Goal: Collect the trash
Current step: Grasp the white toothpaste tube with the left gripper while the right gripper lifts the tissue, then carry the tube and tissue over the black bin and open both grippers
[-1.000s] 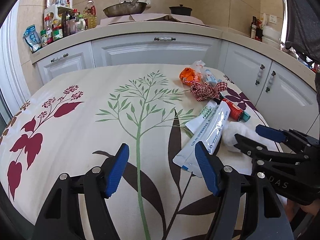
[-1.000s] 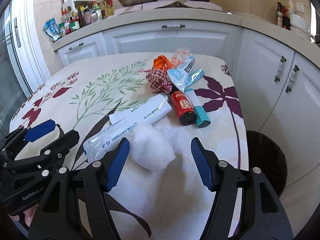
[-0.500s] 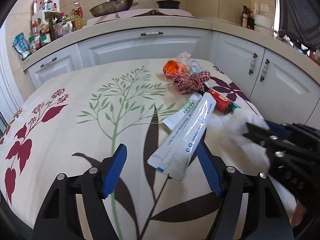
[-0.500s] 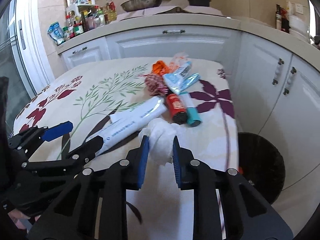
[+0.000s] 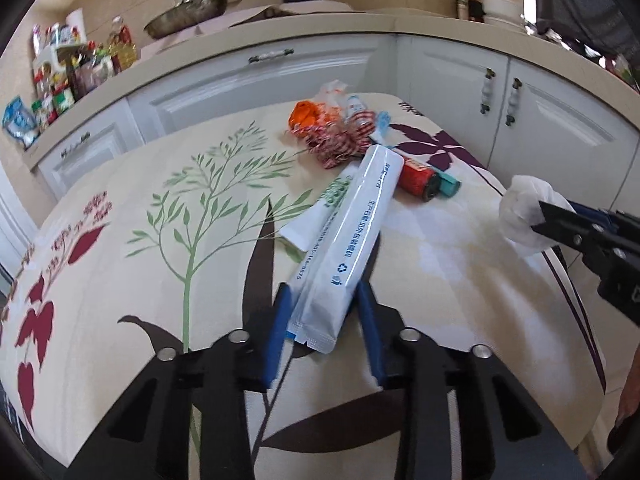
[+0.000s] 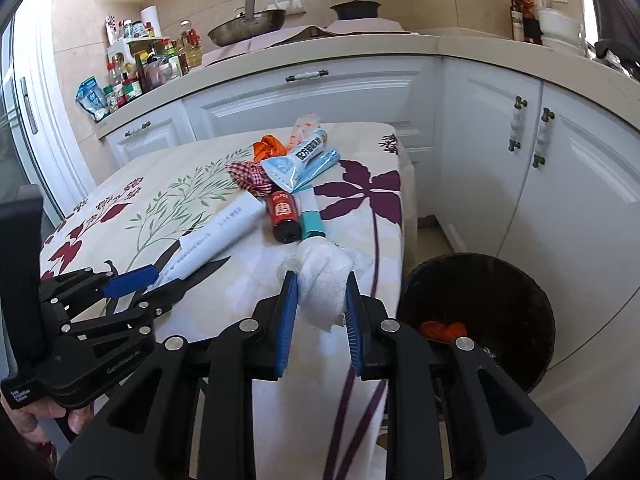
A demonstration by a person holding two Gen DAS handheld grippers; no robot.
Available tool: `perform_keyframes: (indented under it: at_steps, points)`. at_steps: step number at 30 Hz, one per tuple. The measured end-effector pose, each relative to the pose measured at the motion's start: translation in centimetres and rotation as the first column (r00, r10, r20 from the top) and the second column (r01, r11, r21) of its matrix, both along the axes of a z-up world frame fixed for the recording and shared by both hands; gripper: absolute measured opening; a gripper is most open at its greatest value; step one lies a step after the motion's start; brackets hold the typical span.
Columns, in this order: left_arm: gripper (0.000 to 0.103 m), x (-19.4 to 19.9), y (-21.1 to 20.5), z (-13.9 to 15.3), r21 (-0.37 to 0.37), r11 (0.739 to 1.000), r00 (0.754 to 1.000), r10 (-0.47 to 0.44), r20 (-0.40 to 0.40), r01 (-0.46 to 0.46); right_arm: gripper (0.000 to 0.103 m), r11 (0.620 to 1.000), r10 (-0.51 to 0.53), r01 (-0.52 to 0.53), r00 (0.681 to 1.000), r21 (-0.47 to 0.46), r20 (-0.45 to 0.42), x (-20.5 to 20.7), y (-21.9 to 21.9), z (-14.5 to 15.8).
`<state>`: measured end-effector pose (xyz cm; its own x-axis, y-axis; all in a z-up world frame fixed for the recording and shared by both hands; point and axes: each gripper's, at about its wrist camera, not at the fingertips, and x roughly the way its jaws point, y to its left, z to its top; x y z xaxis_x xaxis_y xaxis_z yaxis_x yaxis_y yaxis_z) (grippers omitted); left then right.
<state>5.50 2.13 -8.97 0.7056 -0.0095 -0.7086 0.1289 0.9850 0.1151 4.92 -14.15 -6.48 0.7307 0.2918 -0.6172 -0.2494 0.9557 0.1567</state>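
Observation:
My left gripper is shut on the near end of a long white plastic packet that lies on the floral tablecloth. My right gripper is shut on a crumpled white tissue and holds it above the table's right edge; the tissue also shows in the left wrist view. More trash lies beyond: a white tube, a red bottle, a teal-capped tube, a checked cloth, an orange wrapper and blue sachets.
A black trash bin stands on the floor right of the table, with something orange inside. White cabinets and a counter with a pan, a pot and bottles surround the table.
My left gripper moved right and closed on the white packet. My right gripper closed on the tissue, lifted it and moved right toward the table edge by the bin.

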Motion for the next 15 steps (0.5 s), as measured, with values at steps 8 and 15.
perform_keyframes:
  at_steps: [8, 15]
  points:
    - [0.023, -1.2, -1.0, 0.5, -0.007, 1.000, 0.999, -0.019, 0.031, 0.019, 0.023, 1.000, -0.017, 0.016, 1.000, 0.011, 0.019, -0.6, -1.0, 0.1]
    - [0.019, -1.7, -1.6, 1.7, -0.075, 0.997, 0.999, -0.012, 0.041, 0.015, 0.023, 0.998, -0.055, 0.055, 0.997, 0.008, 0.047, -1.2, -2.1, 0.6]
